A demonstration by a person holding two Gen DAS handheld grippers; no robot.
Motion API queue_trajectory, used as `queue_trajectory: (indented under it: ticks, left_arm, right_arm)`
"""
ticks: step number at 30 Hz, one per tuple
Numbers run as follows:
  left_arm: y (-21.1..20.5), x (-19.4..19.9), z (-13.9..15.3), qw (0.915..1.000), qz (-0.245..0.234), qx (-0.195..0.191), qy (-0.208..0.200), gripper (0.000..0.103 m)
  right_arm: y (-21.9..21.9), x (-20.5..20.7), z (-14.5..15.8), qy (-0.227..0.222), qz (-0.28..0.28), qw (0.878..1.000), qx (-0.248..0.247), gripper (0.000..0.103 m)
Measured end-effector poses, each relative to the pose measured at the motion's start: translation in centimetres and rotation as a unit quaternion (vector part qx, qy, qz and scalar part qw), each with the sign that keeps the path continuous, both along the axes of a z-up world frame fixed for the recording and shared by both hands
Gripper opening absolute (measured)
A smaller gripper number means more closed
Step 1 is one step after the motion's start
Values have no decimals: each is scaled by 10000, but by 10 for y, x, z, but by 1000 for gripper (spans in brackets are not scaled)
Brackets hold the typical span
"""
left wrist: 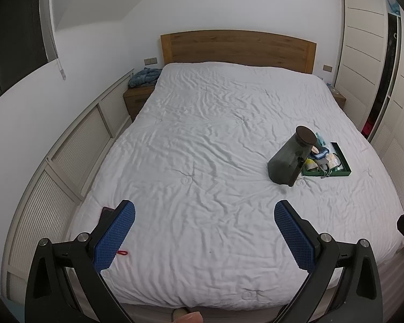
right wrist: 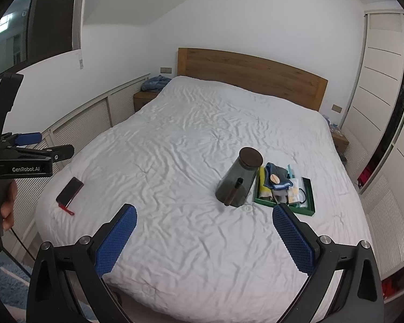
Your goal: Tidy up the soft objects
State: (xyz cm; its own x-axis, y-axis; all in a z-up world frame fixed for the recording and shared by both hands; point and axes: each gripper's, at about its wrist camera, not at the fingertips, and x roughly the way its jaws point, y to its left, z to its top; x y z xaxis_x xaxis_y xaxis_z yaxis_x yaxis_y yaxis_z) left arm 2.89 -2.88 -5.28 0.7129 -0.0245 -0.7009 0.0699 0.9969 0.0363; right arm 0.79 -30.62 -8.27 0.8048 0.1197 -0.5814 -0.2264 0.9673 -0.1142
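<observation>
On the bed (right wrist: 188,134), with both sets of jaws wide open and empty, reach your right gripper (right wrist: 204,239) squarely over the tray (right wrist: 308,210) of soft cloths.

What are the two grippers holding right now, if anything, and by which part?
Nothing. The left gripper and right gripper are both open and empty above the bed, short of the jar and green tray.

We list a bed (left wrist: 202,161) with white quilt, wooden headboard (left wrist: 237,48), wooden nightstand (left wrist: 137,99), white walls (right wrist: 256,21), louvred panels (left wrist: 75,145), and pale wardrobe doors (right wrist: 379,80).
</observation>
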Motion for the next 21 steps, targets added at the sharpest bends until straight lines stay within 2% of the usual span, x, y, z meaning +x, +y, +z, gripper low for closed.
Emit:
queue_trajectory:
  ticks: [13, 18, 21]
  left_arm:
    - [1, -2, 1, 10000, 18, -21, 9, 102]
    - [-2, -4, 5, 10000, -3, -60, 5, 102]
    - [-7, -5, 7, 10000, -53, -78, 2, 102]
  right_arm:
    - [5, -3, 1, 6, 69, 10000, -52, 103]
    - [14, -10, 6, -113, 170, 9993, -307, 103]
    - [23, -16, 6, -152, 259, 9972, -685, 103]
